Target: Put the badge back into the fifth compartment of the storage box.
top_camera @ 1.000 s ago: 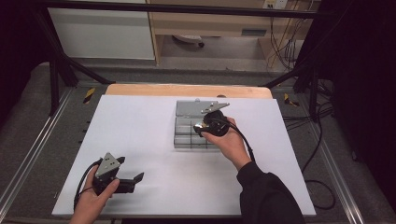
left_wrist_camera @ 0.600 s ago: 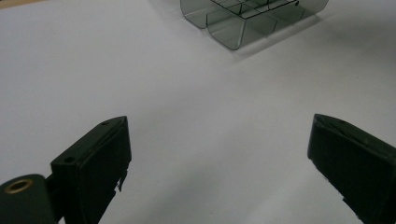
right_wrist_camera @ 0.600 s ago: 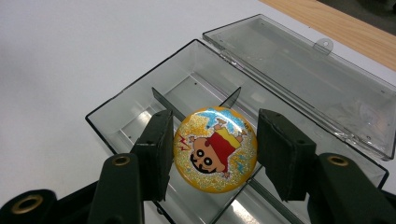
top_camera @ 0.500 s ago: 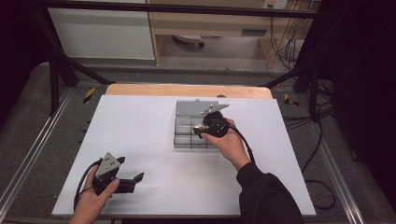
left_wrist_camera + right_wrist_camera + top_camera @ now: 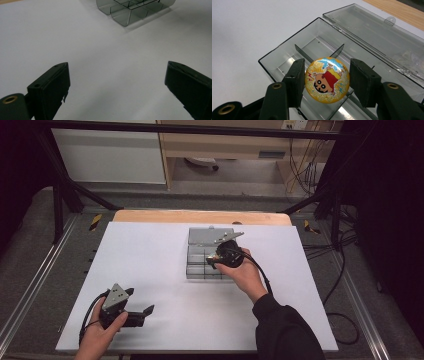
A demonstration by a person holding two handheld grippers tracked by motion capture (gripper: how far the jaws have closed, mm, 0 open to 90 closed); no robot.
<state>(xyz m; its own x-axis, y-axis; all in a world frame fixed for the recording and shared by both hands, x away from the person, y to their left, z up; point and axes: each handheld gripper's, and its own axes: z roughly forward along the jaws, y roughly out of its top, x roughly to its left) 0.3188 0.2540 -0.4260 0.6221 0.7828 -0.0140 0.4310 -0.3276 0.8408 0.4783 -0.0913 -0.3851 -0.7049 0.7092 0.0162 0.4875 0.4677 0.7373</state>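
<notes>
One round cartoon badge (image 5: 327, 79) clamped in right gripper (image 5: 325, 80) jaws, above open compartment box (image 5: 274, 60) | left gripper (image 5: 117, 87) jaws wide, empty, near box | lower badge flat into one compartment, clear of dividers, before releasing.

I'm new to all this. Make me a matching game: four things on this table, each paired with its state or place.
Things:
1. badge
2. box lid
3. left gripper
4. box

States:
A. jaws wide, nothing between them
B. swung open, lying flat behind the compartments
C. gripped between two black jaws of the right gripper, above the compartments
D. clear plastic, split by dividers, near the middle of the table

Pairs: 1-C, 2-B, 3-A, 4-D
</notes>
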